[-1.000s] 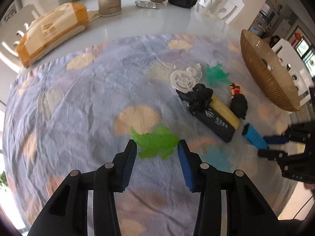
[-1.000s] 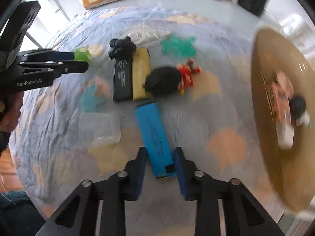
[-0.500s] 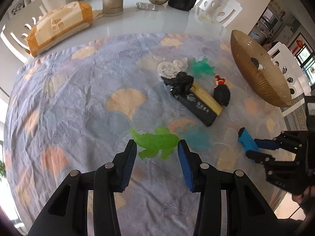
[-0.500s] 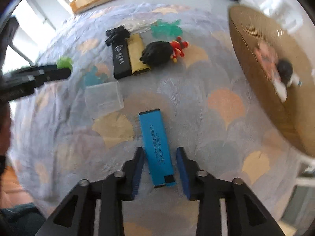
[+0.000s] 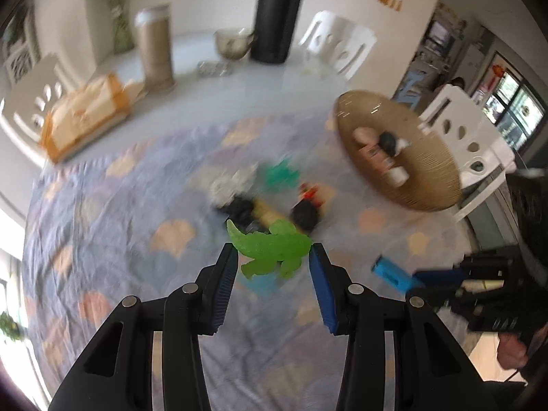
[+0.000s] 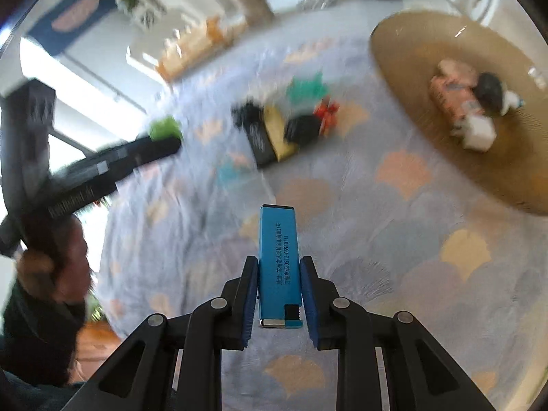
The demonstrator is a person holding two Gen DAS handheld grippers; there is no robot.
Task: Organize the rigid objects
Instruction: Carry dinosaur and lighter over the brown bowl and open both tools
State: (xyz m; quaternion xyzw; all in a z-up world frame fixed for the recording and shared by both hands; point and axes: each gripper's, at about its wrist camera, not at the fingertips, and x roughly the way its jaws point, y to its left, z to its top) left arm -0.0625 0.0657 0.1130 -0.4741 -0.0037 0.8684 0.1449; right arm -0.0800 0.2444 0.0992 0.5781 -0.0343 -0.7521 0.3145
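The left tongs (image 5: 272, 267) are clamped on a translucent green lizard toy (image 5: 270, 248), which sits crosswise between the blue pads (image 5: 320, 284) with its tail pointing up and to the left, raised above the patterned cloth (image 5: 113, 212) that covers the tabletop. The right tongs (image 6: 278, 291) are clamped on a blue rectangular lighter (image 6: 278, 260), gripped by its long sides near the metal-capped end, the far end pointing forward over the cloth; printed characters run along its face.

On the cloth beyond both sets of tongs lies a blurred cluster: a black figure (image 6: 248, 113) at the end of a black bar (image 6: 260, 140), a yellow bar (image 6: 279, 130) just beside it, a dark round toy (image 6: 303, 128) with a red part touching the yellow bar, and a teal toy (image 6: 306, 87) further back. To the right stands a wide woven golden tray (image 6: 404, 78) holding an orange-pink pack (image 6: 452, 97), a dark round toy and a white piece close together.

At the far side of the tabletop are a tan cylinder (image 5: 154, 51), a black flask (image 5: 277, 13), a small bowl (image 5: 233, 42) and an orange-and-cream package (image 5: 85, 109).
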